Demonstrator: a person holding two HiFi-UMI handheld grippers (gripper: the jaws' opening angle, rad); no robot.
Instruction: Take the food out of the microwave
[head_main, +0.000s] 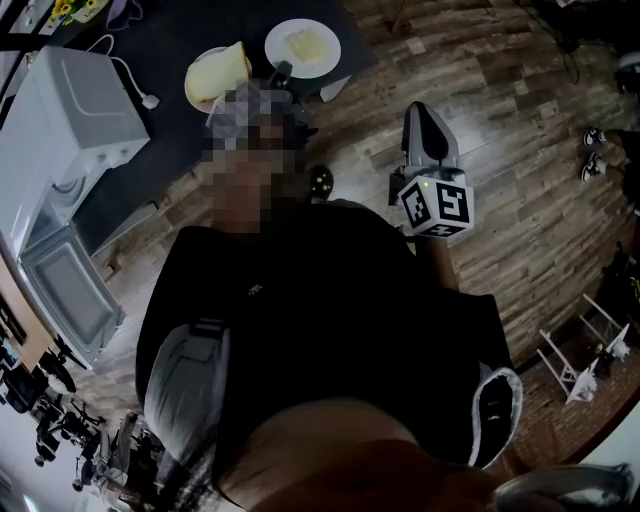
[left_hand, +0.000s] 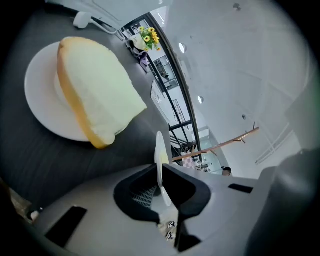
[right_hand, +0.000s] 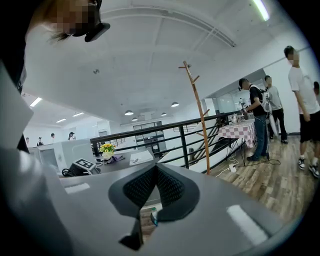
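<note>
left gripper is clamped on the rim of a white plate. i see that plate edge-on, running straight out from the jaws, so its flat face lies along the line the gripper points

in the head view the same plate sits over the far edge of the dark table, and the pale yellow food on it is flat and central. i can't name the food closer than that, and i can't tell whether the plate base is touching the table or just above it

the microwave is well apart, off to the left in the head view, with its door hanging open. so the food is out already and the job looks nearly done

what the next move turns on: table top directly under the plate, and a second plate carrying a thick bread slice just beside it on the microwave side. the two rims are near but apart. my read is lower level, then let go, and don't drift toward the bread

right gripper has its pads pressed together with nothing between them. it hangs over the wood floor, well away from the table, so the left is the only one in play
</note>
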